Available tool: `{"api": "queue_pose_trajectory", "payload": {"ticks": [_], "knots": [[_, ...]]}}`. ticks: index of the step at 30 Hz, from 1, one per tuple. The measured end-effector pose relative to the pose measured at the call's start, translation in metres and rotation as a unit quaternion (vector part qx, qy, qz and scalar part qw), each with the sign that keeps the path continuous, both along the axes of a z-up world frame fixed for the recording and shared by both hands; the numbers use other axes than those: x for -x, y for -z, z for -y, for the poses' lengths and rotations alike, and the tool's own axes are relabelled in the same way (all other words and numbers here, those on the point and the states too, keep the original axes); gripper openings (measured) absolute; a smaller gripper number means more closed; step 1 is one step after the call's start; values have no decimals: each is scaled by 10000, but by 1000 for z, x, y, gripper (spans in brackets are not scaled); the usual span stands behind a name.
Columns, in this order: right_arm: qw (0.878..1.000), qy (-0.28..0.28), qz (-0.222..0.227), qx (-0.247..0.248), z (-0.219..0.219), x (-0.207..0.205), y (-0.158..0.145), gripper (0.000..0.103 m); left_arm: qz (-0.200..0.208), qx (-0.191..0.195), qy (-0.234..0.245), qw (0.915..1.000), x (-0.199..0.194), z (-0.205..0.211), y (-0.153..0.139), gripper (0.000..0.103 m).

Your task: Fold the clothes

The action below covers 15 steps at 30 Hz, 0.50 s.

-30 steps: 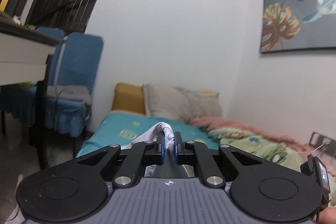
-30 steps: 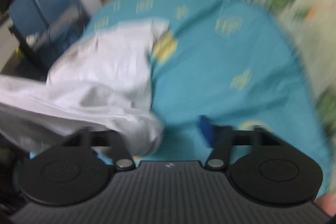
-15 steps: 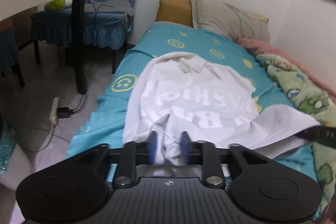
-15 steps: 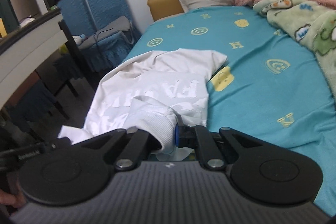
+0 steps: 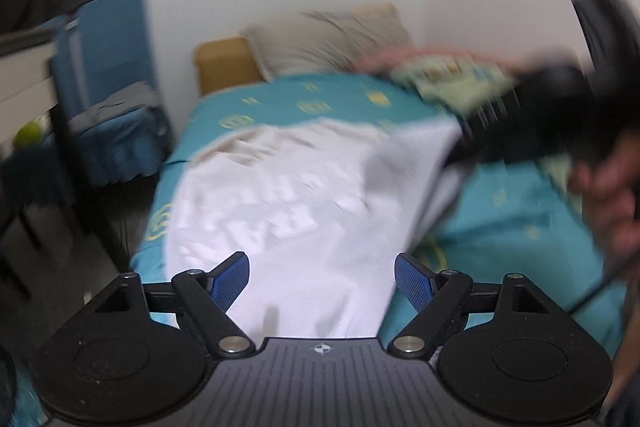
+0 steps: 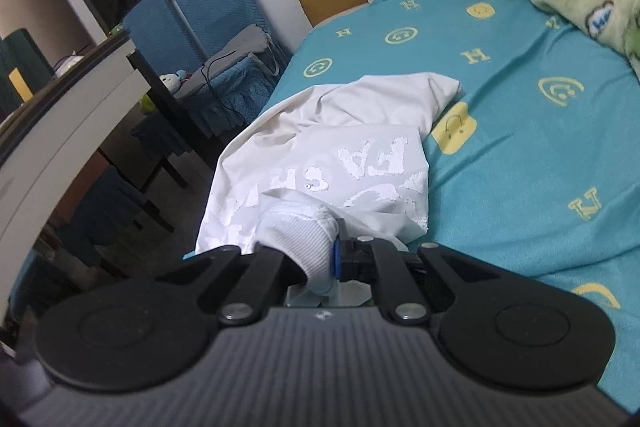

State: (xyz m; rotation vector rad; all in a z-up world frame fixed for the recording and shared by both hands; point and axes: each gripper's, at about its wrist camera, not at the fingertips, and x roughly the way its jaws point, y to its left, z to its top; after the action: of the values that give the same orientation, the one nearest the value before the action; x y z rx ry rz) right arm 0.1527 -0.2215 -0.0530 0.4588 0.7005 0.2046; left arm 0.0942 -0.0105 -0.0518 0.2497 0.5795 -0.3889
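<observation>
**One corner let go, one still pinched**

The white T-shirt (image 6: 320,163) lies crumpled on the near left part of the bed (image 6: 520,131), on the teal sheet, printed side up, with one edge hanging close to the bed's side. It is far from flat: a sleeve or hem is doubled over the top and the lettering is creased.

The left hand-held gripper (image 5: 322,277) has just been opening; its blue pads (image 5: 230,279) now stand wide apart with the cloth lying loose beneath and between them, not pressed by either. That view is smeared, so the fine lie of the fabric there is hard to read. The right hand-held gripper (image 6: 338,259) is clamped tight on a bunched ribbed bit of the shirt, probably the collar or a cuff, and in the left view it shows as a dark blur at the shirt's far right edge, lifting it.

My worry is the imbalance. With only one side held up, any further pull from the right could drag the whole shirt sideways and bunch it further, or slide it off the bed edge toward the floor (image 6: 132,227). The thick wad in the right grip may also mean several layers are caught together, so a fold started from here would likely trap wrinkles. The free left gripper would need a clean single edge to re-grip, and none looks obvious.
</observation>
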Motion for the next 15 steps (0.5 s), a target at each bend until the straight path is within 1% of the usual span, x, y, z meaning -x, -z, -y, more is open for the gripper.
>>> {"api": "queue_pose_trajectory", "payload": {"ticks": [3, 7, 9, 10, 14, 15], "knots": [[9997, 70, -91, -193, 9, 0, 2, 7, 21, -486, 366, 9981, 0, 24, 15, 82], [9990, 177, -156, -374, 19, -1, 3, 7, 196, -878, 510, 9946, -2, 42, 33, 82], [9987, 206, -162, -436, 23, 0, 3, 7, 334, -1047, 388, 9932, -4, 48, 42, 82], [9986, 210, -160, -461, 24, 0, 3, 8, 419, -1073, 268, 9930, -3, 49, 45, 82], [9985, 276, -80, -474, 24, 2, 3, 8, 813, -901, -413, 9917, -13, 42, 44, 79], [9983, 315, -41, -484, 24, 3, 3, 8, 857, -731, -579, 9919, -15, 36, 38, 79]]}}
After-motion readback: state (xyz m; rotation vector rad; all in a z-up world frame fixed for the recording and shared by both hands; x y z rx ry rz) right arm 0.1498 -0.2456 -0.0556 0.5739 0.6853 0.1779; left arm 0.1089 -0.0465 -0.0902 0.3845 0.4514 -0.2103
